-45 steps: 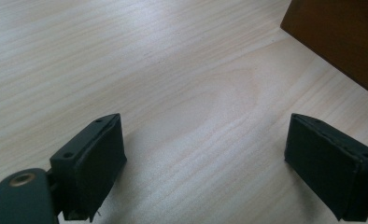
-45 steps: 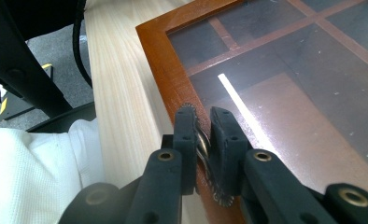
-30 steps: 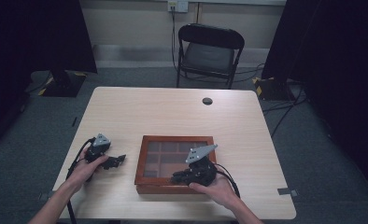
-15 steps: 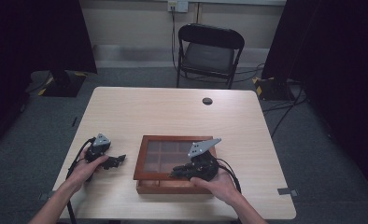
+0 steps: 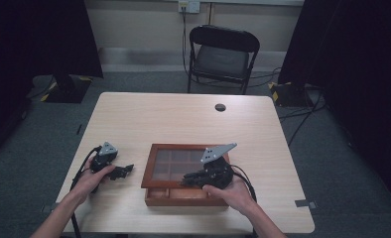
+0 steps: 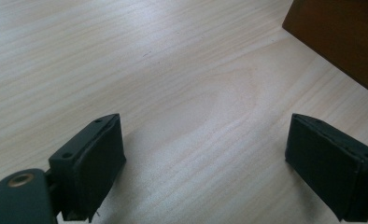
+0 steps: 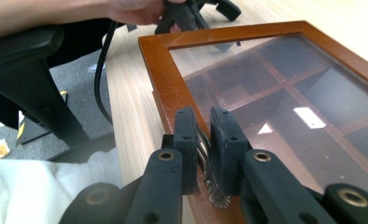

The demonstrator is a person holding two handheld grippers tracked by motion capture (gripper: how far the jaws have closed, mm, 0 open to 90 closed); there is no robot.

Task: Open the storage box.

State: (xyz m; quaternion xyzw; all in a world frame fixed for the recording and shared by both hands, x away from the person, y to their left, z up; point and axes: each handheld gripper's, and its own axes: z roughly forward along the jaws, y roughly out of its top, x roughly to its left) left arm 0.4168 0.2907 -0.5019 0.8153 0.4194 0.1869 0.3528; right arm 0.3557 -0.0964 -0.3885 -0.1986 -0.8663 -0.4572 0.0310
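Now one glass-lidded wooden box (image 5: 184, 173): right gripper (image 7: 201, 140) pinches its metal clasp (image 7: 205, 158), left gripper (image 6: 205, 158) gapes empty

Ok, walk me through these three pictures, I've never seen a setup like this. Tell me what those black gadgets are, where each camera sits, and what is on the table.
A person sits at a pale wooden table, with a two-jawed tool in each hand. One picture comes from a fixed camera above; the other two come from small cameras riding on each tool, looking along its jaws. The left hand-held gripper rests on the bare table, jaws wide open, holding nothing. The right hand-held gripper is at a wooden box with a glass lid, divided into compartments inside. Its jaws are closed on a small metal fitting at the lid's front edge. Beyond the table stands a black folding chair.
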